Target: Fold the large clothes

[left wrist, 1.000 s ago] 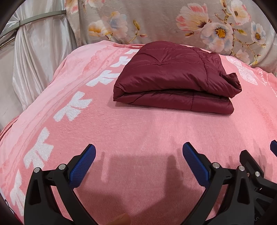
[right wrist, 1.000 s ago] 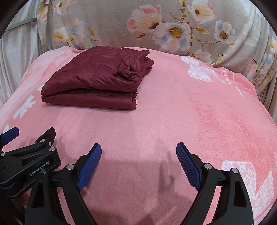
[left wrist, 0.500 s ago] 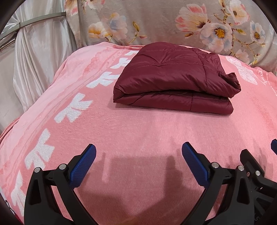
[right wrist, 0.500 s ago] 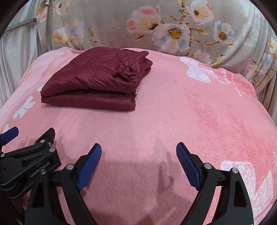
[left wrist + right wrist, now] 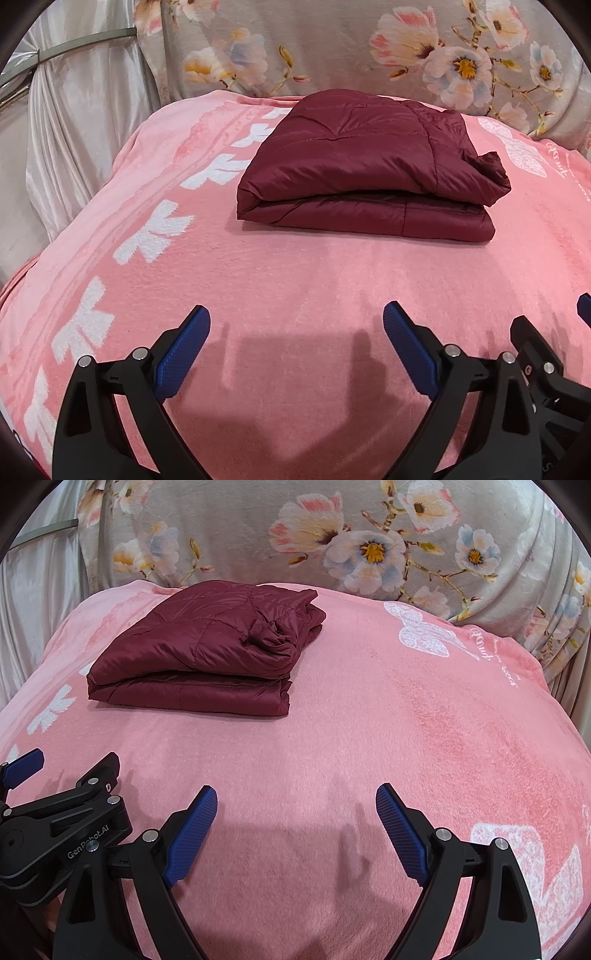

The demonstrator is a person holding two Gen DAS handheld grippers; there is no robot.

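Note:
A dark red quilted jacket (image 5: 369,173) lies folded into a thick rectangle on the pink blanket (image 5: 295,280), toward the far side. In the right wrist view the jacket (image 5: 207,650) sits at the upper left. My left gripper (image 5: 296,317) is open and empty, held above the blanket well short of the jacket. My right gripper (image 5: 296,795) is open and empty too, beside the left one, whose body (image 5: 55,823) shows at the lower left of the right wrist view.
The pink blanket with white bow prints (image 5: 151,236) covers a bed. A grey floral cloth (image 5: 369,550) hangs behind it. White satin drapes (image 5: 74,122) and a metal rail (image 5: 74,46) are at the far left. A white butterfly print (image 5: 424,631) lies right of the jacket.
Both views shifted very slightly; the jacket sits a touch higher in the frames. Both grippers stay open and empty.

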